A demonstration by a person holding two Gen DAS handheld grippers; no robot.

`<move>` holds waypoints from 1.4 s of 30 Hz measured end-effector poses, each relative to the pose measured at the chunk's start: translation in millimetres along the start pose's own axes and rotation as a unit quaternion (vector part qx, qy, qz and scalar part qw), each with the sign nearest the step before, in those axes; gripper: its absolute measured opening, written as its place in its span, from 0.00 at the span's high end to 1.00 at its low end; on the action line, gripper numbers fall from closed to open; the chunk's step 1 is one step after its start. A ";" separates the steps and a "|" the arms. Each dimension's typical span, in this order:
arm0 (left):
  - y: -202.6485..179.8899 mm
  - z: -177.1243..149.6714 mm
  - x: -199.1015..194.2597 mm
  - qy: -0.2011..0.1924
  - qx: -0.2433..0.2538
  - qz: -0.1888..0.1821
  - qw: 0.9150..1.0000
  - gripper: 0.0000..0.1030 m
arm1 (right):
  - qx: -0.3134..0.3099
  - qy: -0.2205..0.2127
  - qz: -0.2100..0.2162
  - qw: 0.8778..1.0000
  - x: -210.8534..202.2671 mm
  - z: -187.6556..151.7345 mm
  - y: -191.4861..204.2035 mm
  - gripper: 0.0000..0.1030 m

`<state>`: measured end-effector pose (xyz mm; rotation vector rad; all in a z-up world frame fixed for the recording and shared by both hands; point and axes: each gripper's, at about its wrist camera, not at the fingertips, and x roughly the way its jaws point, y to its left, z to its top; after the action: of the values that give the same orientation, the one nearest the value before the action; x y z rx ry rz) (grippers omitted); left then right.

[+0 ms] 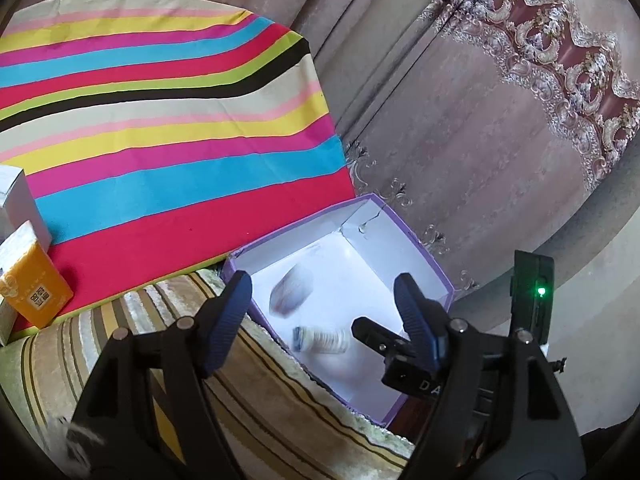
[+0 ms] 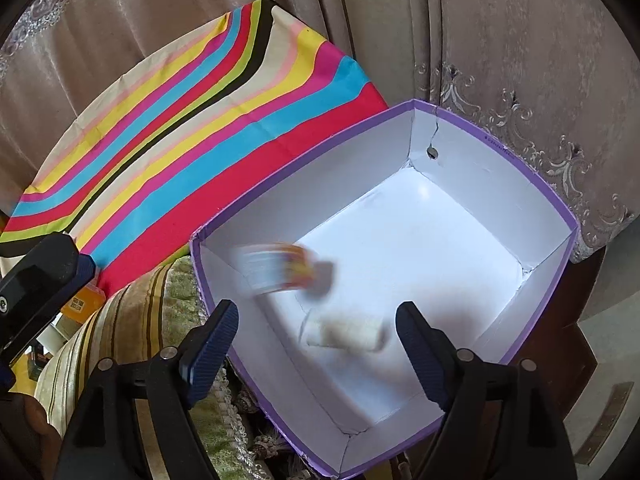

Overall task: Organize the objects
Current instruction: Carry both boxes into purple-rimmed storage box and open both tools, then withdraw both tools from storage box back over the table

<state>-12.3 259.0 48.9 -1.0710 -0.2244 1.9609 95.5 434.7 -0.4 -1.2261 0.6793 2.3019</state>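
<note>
From the left wrist view, the left tongs [image 1: 322, 312] are standing spread apart over a purple-edged cardboard box [image 1: 424, 250] with smooth white inner walls, their ribbed dark-blue pads gripping nothing. Inside the box a blurred, squarish packet [image 1: 291, 293] is showing against the near wall, and a small cylindrical bottle [image 1: 322, 340] is lying on its side on the floor of the box. The right tongs' finger is poking in from the right. A glossy striped cloth [image 1: 168, 128] is covering the surface, with an orange carton [image 1: 34, 280] and a white carton [image 1: 16, 196] standing at its left edge.

From the right wrist view, the right tongs [image 2: 316, 350] are also gaping wide and empty above the same box [image 2: 532, 184]. The packet [image 2: 280, 266] is smeared with blur near the left wall; the pale bottle [image 2: 346, 334] is lying between the pads, untouched. A fringed, striped plush cover [image 2: 120, 320] is lying beside the box.
</note>
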 end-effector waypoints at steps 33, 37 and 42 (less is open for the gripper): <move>23.2 -28.0 -93.0 -0.063 0.020 0.242 0.968 0.17 | -0.148 -0.070 -0.028 0.986 -30.4 -6.1 78.4 0.16; 42.6 -34.3 -114.9 -0.063 -0.006 0.255 0.965 0.16 | -0.161 -0.082 -0.049 0.982 -33.3 -6.0 87.0 0.16; 69.1 -46.2 -148.1 -0.088 -0.034 0.287 0.953 0.16 | -0.197 -0.101 -0.074 0.972 -38.4 -11.5 105.7 0.16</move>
<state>18.6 93.8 73.7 -1.0858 -0.0786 2.5912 60.2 339.4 49.1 -1.1339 0.0541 2.4606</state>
